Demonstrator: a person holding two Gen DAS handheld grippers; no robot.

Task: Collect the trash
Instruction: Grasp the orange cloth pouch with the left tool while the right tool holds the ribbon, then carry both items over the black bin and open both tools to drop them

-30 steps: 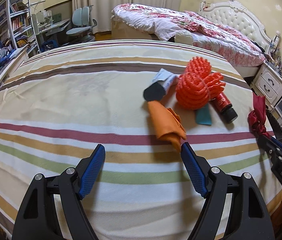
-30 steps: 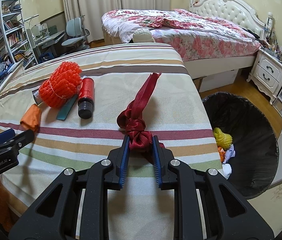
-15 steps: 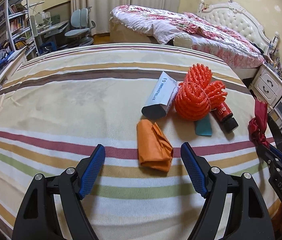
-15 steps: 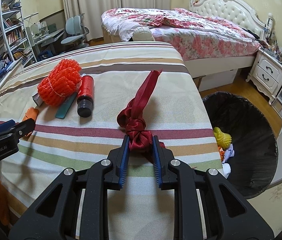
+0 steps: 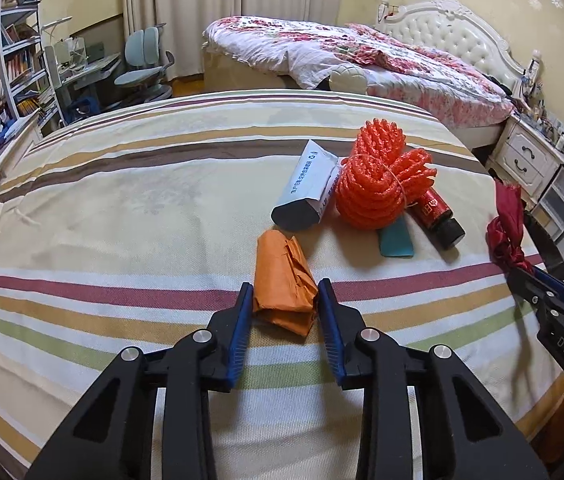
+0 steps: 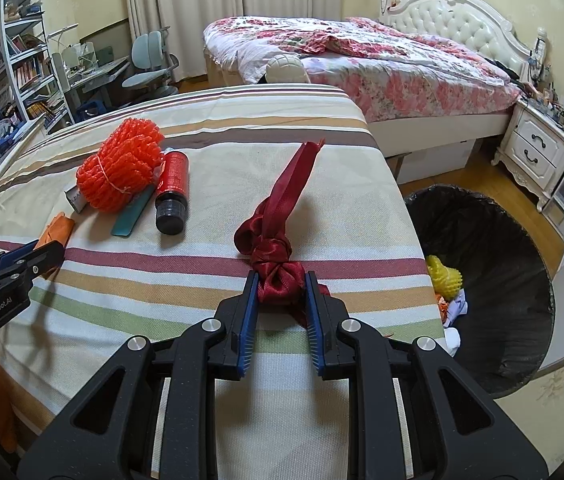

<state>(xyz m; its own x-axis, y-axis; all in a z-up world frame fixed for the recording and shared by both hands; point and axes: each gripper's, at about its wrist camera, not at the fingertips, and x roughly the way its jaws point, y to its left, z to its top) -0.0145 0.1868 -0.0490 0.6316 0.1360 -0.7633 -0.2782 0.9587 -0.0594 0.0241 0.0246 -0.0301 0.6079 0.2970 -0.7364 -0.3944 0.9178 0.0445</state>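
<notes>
orange wrapper [image 5: 284,286]: crumpled foil or paper wad, lying on the striped cloth [image 5: 121,200] at the near edge of the pile, between the left pads.
left gripper [image 5: 285,303]: jaws closing around the wrapper's near end; pads look at or just shy of contact on both sides.
handling, wrapper: looks light, soft and crushable, no fragility worry. near end is the thick folded part, a good place to pinch; a loose flap could slip out.
red ribbon [image 6: 277,264]: satin, knotted into a lump, tail running away across the cloth.
right gripper [image 6: 281,294]: clamped on the knot, both pads pressing it.
handling, ribbon: limp and probably slick. knot is the only bulky part, so the grip is in the right spot; the tail will dangle.
bin [image 6: 494,300]: black-lined, on the floor just off the table's right edge, some trash already inside.
rest of pile: orange foam net [image 5: 378,184], red bottle [image 5: 436,216], teal card [image 5: 396,240], grey-white carton [image 5: 308,186], all touching or overlapping beyond the wrapper.
risk: lifting the wrapper may nudge the carton just behind it.
</notes>
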